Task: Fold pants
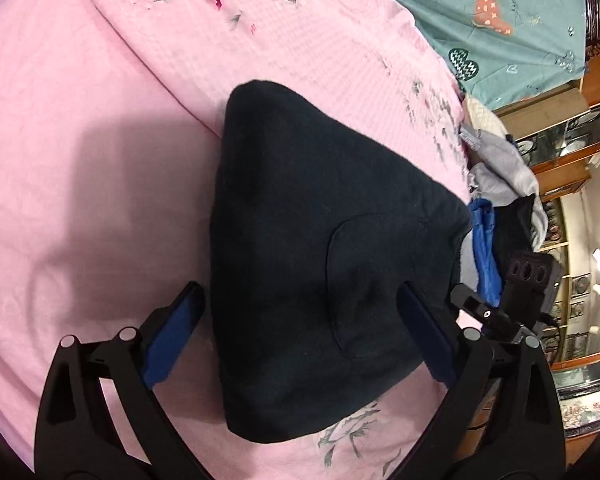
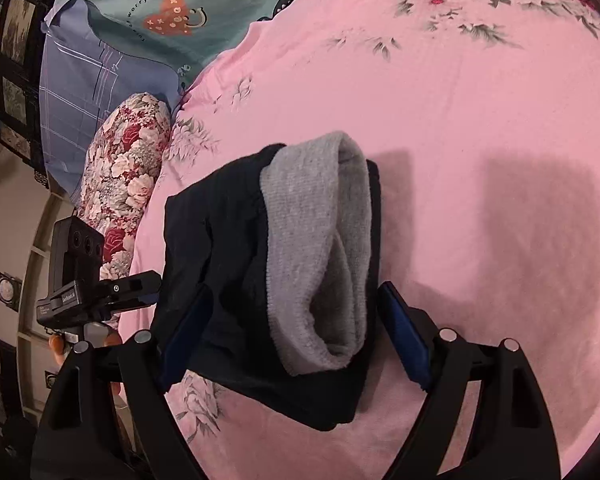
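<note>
The dark navy fleece pants [image 1: 320, 256] lie folded into a compact bundle on the pink floral bedspread [image 1: 100, 140]. In the right wrist view the same bundle [image 2: 228, 280] shows its grey ribbed waistband [image 2: 320, 252] turned outward. My left gripper [image 1: 300, 312] is open, its blue-padded fingers [image 1: 172, 340] on either side of the bundle. My right gripper [image 2: 290, 320] is open too, its fingers [image 2: 404, 340] straddling the waistband end. Neither grips the cloth. The right gripper body shows at the right of the left wrist view [image 1: 520, 292].
A pile of grey, blue and black clothes [image 1: 500, 200] lies at the bedspread's edge. A teal quilt [image 1: 500, 20] and a blue-grey pillow [image 2: 92, 80] lie beyond. A floral bolster [image 2: 124, 184] lies at the bed's side. Wooden shelving [image 1: 572, 160] stands behind.
</note>
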The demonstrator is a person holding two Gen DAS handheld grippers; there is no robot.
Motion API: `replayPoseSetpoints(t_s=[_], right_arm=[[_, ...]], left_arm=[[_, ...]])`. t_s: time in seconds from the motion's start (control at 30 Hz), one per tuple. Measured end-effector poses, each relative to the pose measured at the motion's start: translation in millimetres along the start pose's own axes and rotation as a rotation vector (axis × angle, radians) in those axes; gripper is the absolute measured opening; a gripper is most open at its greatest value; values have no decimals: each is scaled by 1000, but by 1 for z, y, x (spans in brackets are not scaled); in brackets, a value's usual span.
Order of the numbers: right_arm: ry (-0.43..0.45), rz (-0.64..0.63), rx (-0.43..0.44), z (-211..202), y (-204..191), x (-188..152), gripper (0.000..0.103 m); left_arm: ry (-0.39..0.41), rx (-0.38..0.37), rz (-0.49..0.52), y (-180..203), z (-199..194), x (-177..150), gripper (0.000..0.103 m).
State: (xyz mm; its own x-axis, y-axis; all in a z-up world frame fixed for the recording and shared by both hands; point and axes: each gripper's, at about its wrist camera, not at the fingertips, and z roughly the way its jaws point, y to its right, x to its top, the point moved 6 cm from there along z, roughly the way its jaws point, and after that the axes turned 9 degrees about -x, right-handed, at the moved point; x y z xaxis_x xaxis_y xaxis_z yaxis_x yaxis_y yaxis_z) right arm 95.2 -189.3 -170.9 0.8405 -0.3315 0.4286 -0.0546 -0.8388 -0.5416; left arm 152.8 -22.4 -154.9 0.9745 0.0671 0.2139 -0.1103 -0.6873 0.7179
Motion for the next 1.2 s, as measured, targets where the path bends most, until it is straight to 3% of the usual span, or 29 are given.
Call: replayPoseSetpoints(t_s=[0.07,0.1,0.27,0.3,0.37,0.4,0.47,0.53,0.67,0.83,1.0,1.07,1.2], right_arm=[[4,-25,4,1,-3,-2,84],[4,-32,7,2,-4,-1,84],[4,-34,1,9,-3,2,71],[10,-36,3,11,-4,3,70],[27,-64,-28,15,-6,1,63],[29,-61,-45,16,-6,1,59],[35,-54,-71,15,-6,1,45],[33,-70,-78,11,-12,0,36],[104,-166,-103,-15,-47,5,34],[272,-331,-111,-58,-108,42,34],[394,-407,-99,-66,-160,97,34],[443,-423,-83,-54,-176,123,35],[431,-426,-72,0,-179,172,36]], left_arm=[[0,-20,3,0,2,3,97],[-10,-37,12,3,5,3,91],[18,-88,93,15,20,2,90],[29,-68,99,16,20,0,78],[41,11,98,14,17,-2,41],[52,-5,70,13,13,-3,34],[95,4,96,23,3,-6,31],[155,81,189,44,-13,-11,29],[301,119,315,87,-57,-2,27],[486,135,400,128,-123,52,27],[615,192,414,117,-140,122,30],[616,233,398,94,-126,155,37],[576,265,267,25,-86,202,35]])
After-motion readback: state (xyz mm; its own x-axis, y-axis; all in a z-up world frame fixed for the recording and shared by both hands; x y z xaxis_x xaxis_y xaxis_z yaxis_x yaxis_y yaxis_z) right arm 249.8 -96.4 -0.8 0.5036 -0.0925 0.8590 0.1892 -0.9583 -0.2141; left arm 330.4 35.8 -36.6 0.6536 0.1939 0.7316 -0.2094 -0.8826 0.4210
